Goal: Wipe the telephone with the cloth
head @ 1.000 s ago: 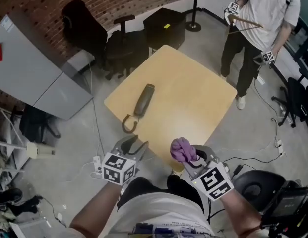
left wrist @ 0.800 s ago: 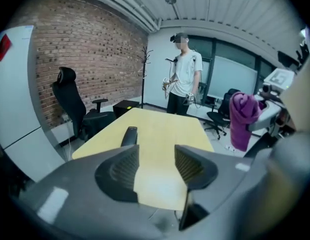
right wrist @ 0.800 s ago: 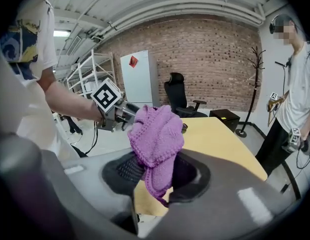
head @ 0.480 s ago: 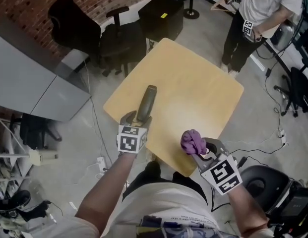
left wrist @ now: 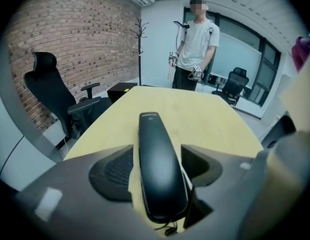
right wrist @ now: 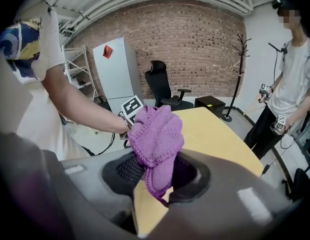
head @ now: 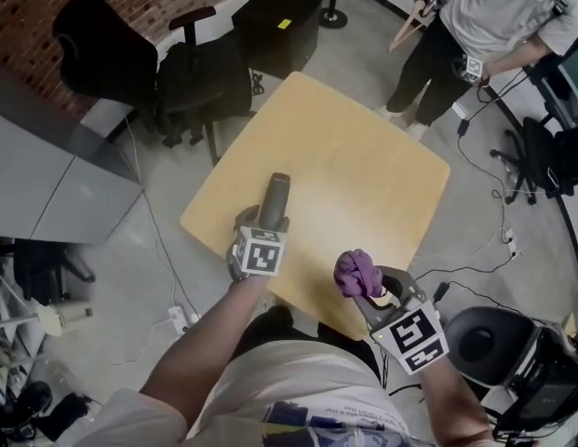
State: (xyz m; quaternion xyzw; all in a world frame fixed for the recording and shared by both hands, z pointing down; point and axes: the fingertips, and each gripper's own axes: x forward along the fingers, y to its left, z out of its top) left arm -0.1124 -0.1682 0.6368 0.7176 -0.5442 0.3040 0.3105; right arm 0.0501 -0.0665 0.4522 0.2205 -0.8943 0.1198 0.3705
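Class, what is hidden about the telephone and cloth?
Head view: the near end of the dark grey telephone handset is covered by the left gripper, whose jaws have just been opening around it.
Right gripper view: the purple knitted cloth, in the right gripper, blocks the handset.
Left gripper view: the cord vanishes under the gripper's body.

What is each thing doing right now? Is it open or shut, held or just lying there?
Dark grey telephone handset: lying flat on the light wooden table, not gripped.
Purple knitted cloth: bunched up, pinched in the right jaws.
Left gripper: open; its jaws have just been opening, with the handset between them.
Right gripper: shut on the cloth.
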